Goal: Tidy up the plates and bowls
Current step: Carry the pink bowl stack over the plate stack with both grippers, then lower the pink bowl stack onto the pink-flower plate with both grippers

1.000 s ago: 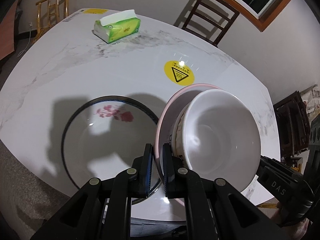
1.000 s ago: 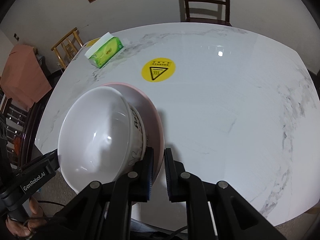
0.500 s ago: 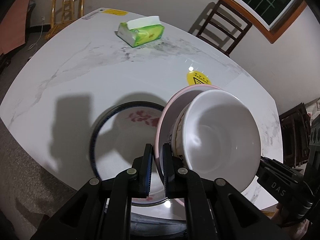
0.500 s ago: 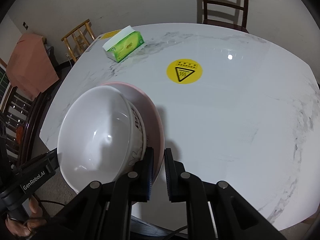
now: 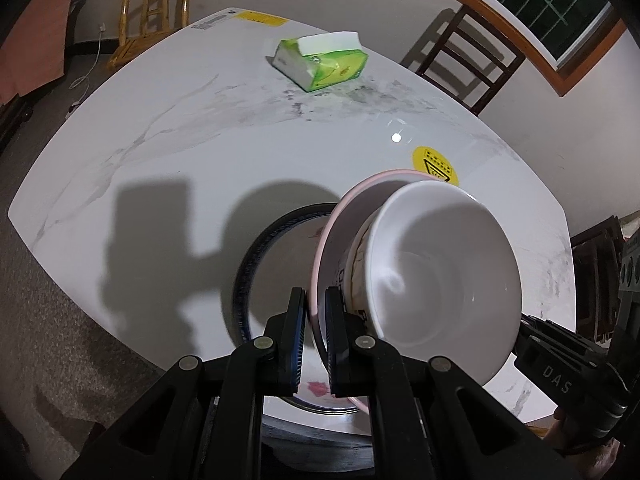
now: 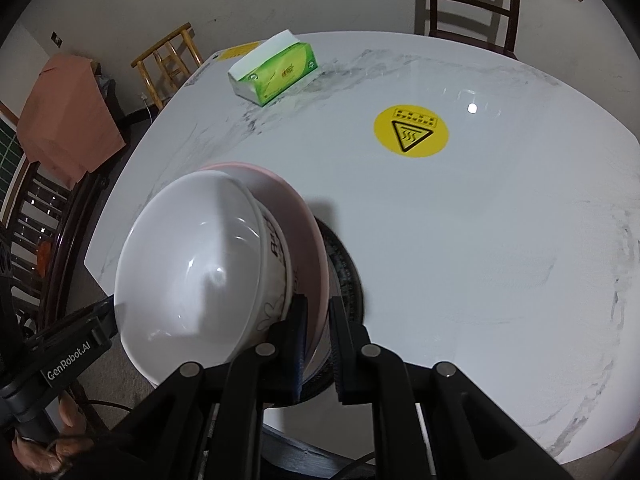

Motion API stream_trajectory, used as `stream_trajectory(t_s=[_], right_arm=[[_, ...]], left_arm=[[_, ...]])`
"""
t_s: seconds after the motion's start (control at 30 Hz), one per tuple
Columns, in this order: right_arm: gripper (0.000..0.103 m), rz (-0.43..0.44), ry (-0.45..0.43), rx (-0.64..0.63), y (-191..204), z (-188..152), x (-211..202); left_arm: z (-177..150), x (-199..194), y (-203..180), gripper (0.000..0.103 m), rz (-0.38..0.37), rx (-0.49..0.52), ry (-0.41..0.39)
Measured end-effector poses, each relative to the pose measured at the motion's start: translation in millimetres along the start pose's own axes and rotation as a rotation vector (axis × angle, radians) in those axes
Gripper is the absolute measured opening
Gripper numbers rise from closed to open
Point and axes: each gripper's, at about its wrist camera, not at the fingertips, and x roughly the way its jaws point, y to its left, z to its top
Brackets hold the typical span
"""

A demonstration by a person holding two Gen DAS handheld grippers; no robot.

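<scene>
Writing: "DAS" on the right tongs' body, "GenRobot.AI" on the left's; bowl lettering unreadable.
Left tongs (image 5: 316, 334): clamped on pink plate (image 5: 326, 248) rim.
Right tongs (image 6: 318, 340): clamped on the opposite rim.
White bowl (image 5: 444, 280): on the plate, above blue-rimmed plate (image 5: 256, 256) on marble surface (image 6: 480, 216).
Orientation: plate seen edge-on between both tongs.

Home dining room; marble table (image 6: 480, 220), chairs (image 6: 472, 0)

Glossy ceramic bowl (image 5: 444, 280), pink plate (image 6: 298, 216); polished marble-look table (image 6: 480, 220); matt blk plastic fingers (image 5: 334, 336).
</scene>
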Motion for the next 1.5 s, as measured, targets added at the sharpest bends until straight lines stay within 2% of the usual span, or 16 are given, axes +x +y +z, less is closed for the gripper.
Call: stream_trajectory(t_s=[1.0, 1.5], right_arm=[[0.012, -0.027, 0.047, 0.004, 13.5, -1.2, 30.4], [0.013, -0.017, 0.042, 0.017, 12.4, -4.4, 30.4]], left_arm=[[1.2, 22.5, 25.7, 0.005, -0.011, -0.025, 0.036], [-0.7, 21.2, 25.7, 0.005, -0.005, -0.020, 0.020]])
